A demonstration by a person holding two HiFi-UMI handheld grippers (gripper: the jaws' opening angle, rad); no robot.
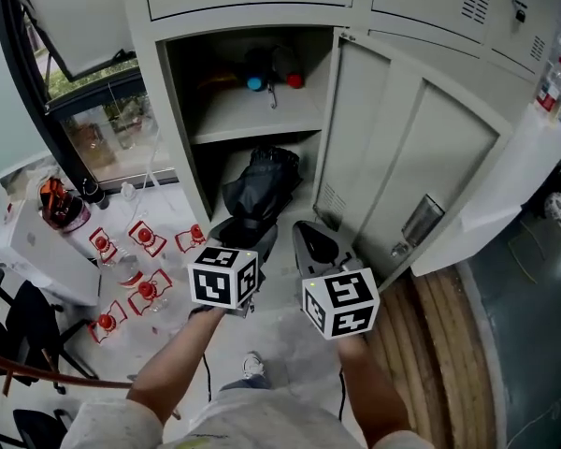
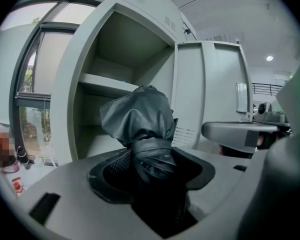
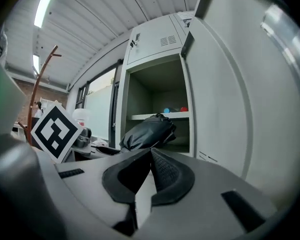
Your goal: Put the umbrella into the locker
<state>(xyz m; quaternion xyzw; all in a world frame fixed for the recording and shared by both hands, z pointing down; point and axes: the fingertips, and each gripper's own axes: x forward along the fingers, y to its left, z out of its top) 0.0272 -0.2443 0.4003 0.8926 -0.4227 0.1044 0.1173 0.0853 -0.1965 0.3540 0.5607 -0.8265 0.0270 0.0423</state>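
A folded black umbrella (image 1: 257, 187) sticks forward out of my left gripper (image 1: 244, 233), whose jaws are shut on its wrapped lower part. In the left gripper view the umbrella (image 2: 140, 119) fills the middle, its bunched top in front of the open grey locker (image 2: 97, 84). The top reaches the mouth of the lower compartment, under the shelf (image 1: 252, 112). My right gripper (image 1: 318, 242) is beside it on the right, near the open locker door (image 1: 402, 157). It is shut, pads (image 3: 160, 170) meeting at the tip, with nothing in it (image 3: 151, 151). The umbrella (image 3: 147, 131) lies to its left.
On the shelf lie a blue thing (image 1: 254, 83) and a red thing (image 1: 295, 80). Several red-and-white items (image 1: 145, 238) lie on the floor at the left beside black chairs (image 1: 23, 330). Wooden planks (image 1: 449, 344) lie at the right. More shut lockers (image 1: 467, 7) stand at the right.
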